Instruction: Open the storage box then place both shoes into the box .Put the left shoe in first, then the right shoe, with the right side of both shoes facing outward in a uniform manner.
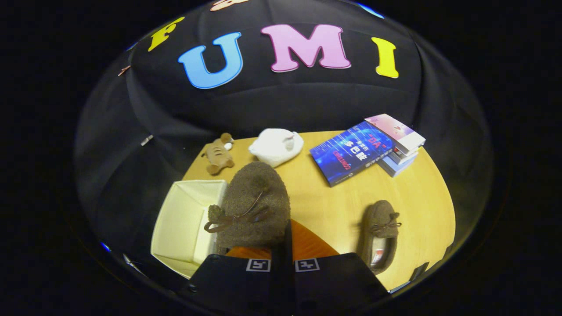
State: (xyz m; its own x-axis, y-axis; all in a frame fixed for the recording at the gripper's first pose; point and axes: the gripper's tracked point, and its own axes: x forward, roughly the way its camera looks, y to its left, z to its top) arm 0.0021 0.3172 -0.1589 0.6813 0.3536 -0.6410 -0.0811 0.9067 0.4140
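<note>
In your gripper view, the gripper [287, 245] has its two fingers drawn close together on the heel end of a fuzzy brown slipper [254, 204], which stands toe-up just ahead of them, its bow lace hanging across the front. Both fingers look to press on it, so you are holding that shoe.

Beside the held slipper, on its left, sits the open cream storage box [184, 219]; the slipper overlaps the box's near right wall in the picture (whether it touches that wall or hangs above it, you cannot tell). The box's inside shows pale and bare where it is visible.

The second brown slipper [381, 232] lies flat on the yellow wooden table [421, 197], to the right of your fingers and well apart from the box, its opening facing you and its toe pointing away.

Beyond the held shoe, near the black cloth wall, a white soft toy [276, 146] rests on the table, with a small tan plush animal [218, 154] to its left. Farther right, a blue book [351, 153] leans off a small stack of books [401, 147].
</note>
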